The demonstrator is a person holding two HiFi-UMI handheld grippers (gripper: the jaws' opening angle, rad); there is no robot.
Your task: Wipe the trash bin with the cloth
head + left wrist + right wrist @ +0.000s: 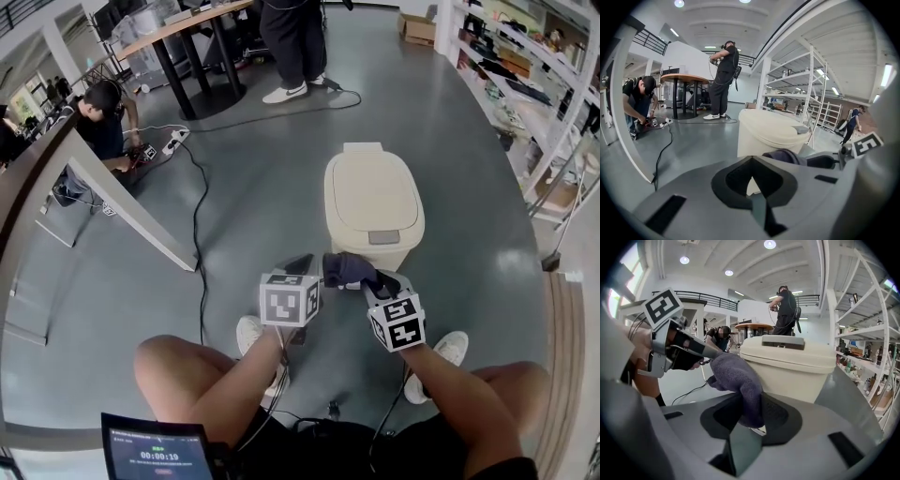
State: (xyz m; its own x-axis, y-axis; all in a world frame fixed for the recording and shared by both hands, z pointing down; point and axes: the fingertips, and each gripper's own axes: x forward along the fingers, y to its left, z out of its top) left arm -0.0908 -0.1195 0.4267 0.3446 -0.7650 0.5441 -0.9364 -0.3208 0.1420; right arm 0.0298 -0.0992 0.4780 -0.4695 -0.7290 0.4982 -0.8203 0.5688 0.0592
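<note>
A cream trash bin (373,211) with its lid down stands on the grey floor just ahead of my knees. A dark purple cloth (347,269) hangs in front of its near wall. In the right gripper view my right gripper (749,420) is shut on the cloth (738,380), with the bin (790,364) close behind. My left gripper (302,264) is level with it on the left, its tips beside the cloth's free end. In the left gripper view its jaws (751,161) are shut with nothing between them, and the cloth (783,155) lies to their right.
A black cable (197,234) runs across the floor left of the bin to a power strip (175,141). A person (105,122) crouches at far left and another (292,47) stands by a table (178,28). Shelving (525,84) lines the right. A slanted white beam (131,211) crosses the left.
</note>
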